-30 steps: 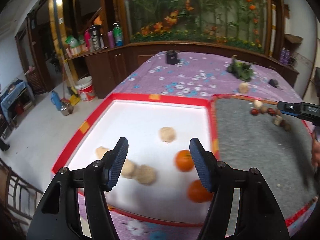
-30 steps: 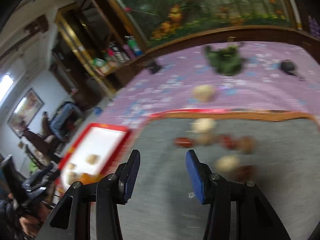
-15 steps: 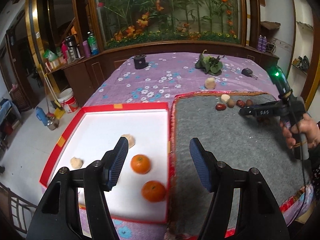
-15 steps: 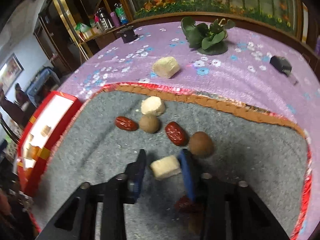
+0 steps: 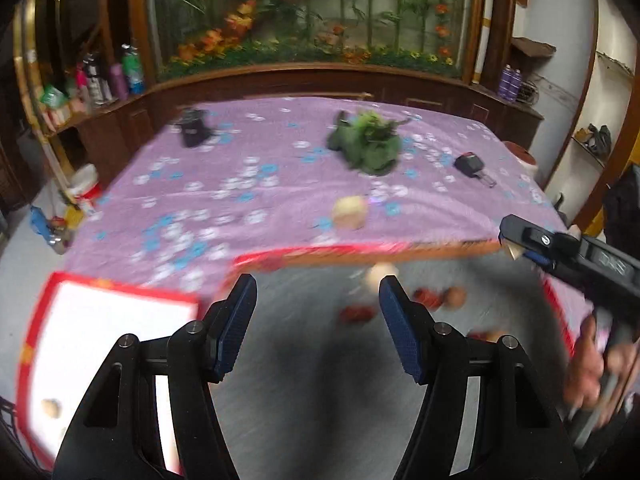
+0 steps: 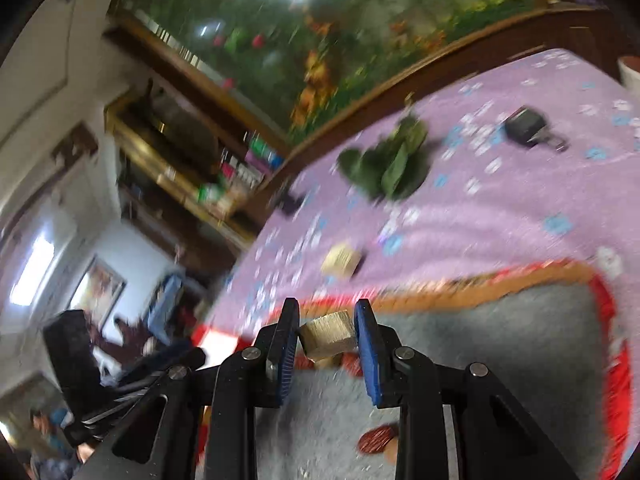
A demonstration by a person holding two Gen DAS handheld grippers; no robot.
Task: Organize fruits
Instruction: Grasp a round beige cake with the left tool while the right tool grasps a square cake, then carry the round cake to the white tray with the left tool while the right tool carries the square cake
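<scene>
A pale, blocky piece (image 6: 329, 335) is gripped between the pads of the right gripper (image 6: 327, 338), whose jaws are drawn in narrow against its two flat sides, and it is carried clear above the grey felt mat (image 6: 500, 360); from its cut faces and matte, slightly fibrous look it is judged to be light, fairly firm and a little crumbly, so that a hold across the flat faces, as here, is judged safer than one on the corners, and hard pressure is to be avoided; the left gripper (image 5: 318, 320) is held about half open with nothing between its pads, above the near part of the same mat; on the mat, blurred, a pale round piece (image 5: 380, 274), dark red date-like fruits (image 5: 357, 314) and a brown round fruit (image 5: 454, 298) are seen, all judged small, smooth and apt to roll or slip if pinched off centre; a similar pale block (image 5: 351, 212) lies apart on the purple flowered cloth (image 5: 248, 168); the red-rimmed white tray (image 5: 116, 304) is set just beside the mat, with at least one small piece (image 5: 51, 408) in it; the felt is judged to check rolling, the smooth tray less so; a leafy green bunch (image 5: 366, 144), a black key fob (image 5: 470, 165) and a dark cup (image 5: 192, 128) are scattered further off; wooden cabinets and a flower display (image 5: 312, 16) are seen behind.
</scene>
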